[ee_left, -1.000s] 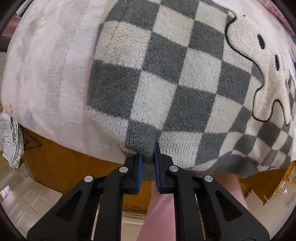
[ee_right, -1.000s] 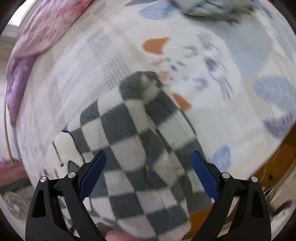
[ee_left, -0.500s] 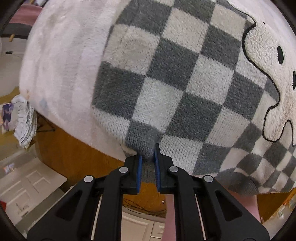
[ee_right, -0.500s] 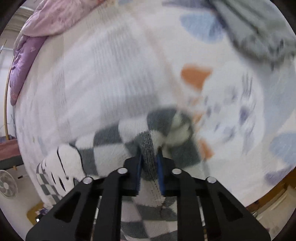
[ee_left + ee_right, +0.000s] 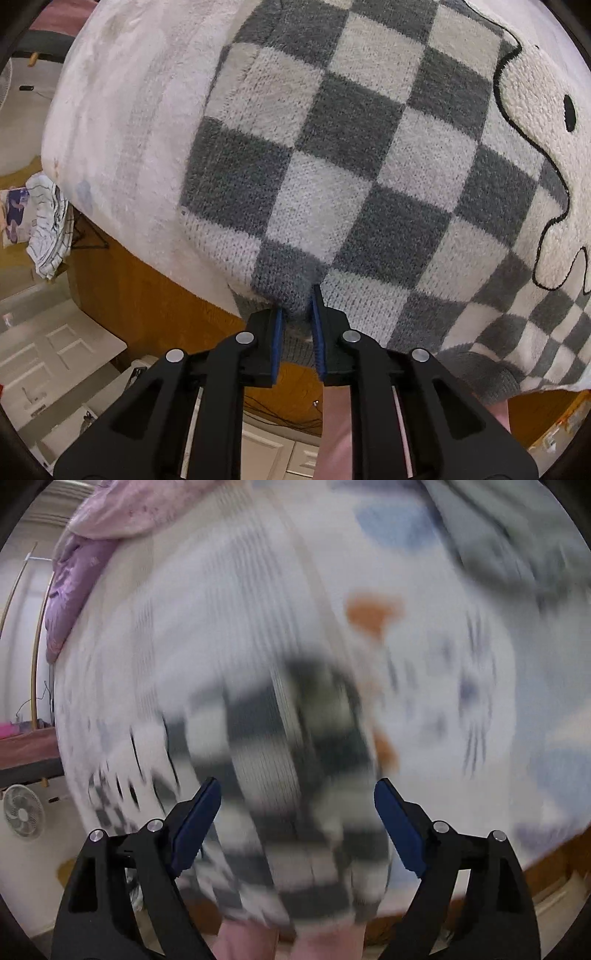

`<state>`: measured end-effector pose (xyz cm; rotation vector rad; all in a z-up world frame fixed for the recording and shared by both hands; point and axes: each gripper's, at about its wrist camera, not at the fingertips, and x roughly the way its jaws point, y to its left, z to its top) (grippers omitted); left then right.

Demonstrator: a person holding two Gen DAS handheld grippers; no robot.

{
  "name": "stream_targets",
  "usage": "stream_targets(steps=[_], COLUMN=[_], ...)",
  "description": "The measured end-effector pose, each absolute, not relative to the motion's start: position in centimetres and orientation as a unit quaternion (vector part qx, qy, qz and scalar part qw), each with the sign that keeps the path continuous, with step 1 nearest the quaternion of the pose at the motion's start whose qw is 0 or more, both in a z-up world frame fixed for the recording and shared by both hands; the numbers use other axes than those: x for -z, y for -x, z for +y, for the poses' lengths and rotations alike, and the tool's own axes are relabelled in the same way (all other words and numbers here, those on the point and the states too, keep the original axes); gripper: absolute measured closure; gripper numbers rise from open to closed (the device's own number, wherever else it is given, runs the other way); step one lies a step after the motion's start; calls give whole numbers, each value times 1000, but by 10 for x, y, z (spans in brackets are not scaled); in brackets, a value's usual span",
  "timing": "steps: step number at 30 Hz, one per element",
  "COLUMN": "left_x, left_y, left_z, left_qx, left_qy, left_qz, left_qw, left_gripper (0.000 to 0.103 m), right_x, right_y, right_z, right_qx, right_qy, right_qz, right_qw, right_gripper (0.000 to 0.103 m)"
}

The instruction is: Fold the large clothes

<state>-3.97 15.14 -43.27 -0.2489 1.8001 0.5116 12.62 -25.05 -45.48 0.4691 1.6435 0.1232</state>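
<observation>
The checkered sweater (image 5: 369, 155) lay spread over the pale bed cover (image 5: 122, 110), filling the middle and right of the left wrist view, its lower hem hanging at the bed's edge. The left gripper (image 5: 297, 325) was clamped on that hem at the lower centre of the frame, a grey knit fold pinched between its blue pads (image 5: 317, 332); its jaws had eased a little wider in the last instant, yet cloth was visibly between them. The right gripper (image 5: 297, 825) stood wide, its jaws having just been opening, with the sleeve (image 5: 288, 775) lying loose below and between them, not pressed.

To do this step well, the person would probably keep the left pinch firm and the hem taut while the right hand settled its released sleeve flat, then sought a fresh hold without dragging the knit askew.

The left view alone showed the cream ghost patch (image 5: 535, 129) at right and the wooden bed frame (image 5: 147, 288) below. The right view, badly blurred, alone showed the purple bedding (image 5: 81, 572) at upper left and a fan (image 5: 22, 814) at lower left.
</observation>
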Motion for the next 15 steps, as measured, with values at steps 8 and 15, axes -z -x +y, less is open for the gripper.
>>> stream_targets(steps=[8, 15], left_x=[436, 425], left_y=[56, 67], left_z=[153, 142], left_qx=[-195, -173], left_qy=[97, 116], left_qz=[772, 777], left_qw=[598, 594], left_gripper=[90, 92], right_x=[502, 474], right_y=[-50, -52], right_z=[-217, -240], right_qx=[-44, 14], right_qy=[-199, -140], right_qz=[761, 756], right_qw=[616, 639], right_gripper=[83, 92])
